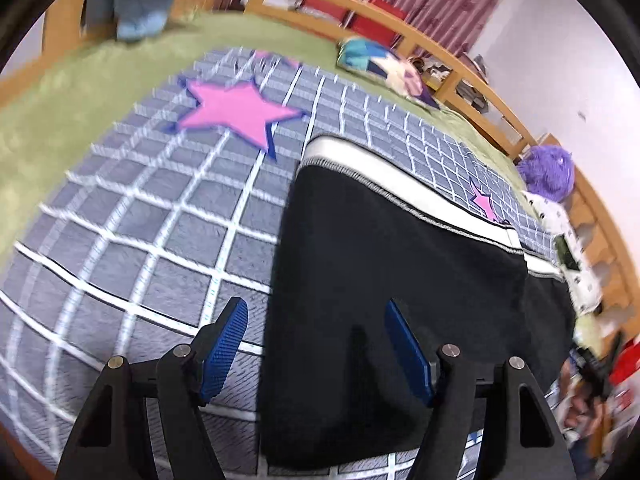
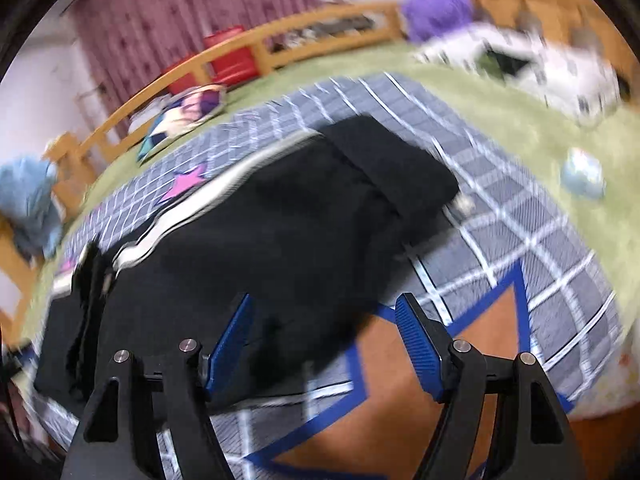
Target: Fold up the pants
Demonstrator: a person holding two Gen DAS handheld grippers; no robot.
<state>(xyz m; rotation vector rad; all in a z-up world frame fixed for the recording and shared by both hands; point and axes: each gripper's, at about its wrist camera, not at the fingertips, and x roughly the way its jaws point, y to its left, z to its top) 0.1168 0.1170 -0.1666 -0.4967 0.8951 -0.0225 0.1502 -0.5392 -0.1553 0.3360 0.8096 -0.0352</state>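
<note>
A bed with a green cover and a grey checked blanket with pink stars lies under me. The black pants lie flat on the blanket, white side stripe toward 1 o'clock in my left view. My left hand-held gripper hangs wide open over their edge, holding nothing. My right hand-held gripper is wide open too, empty above the pants.
</note>
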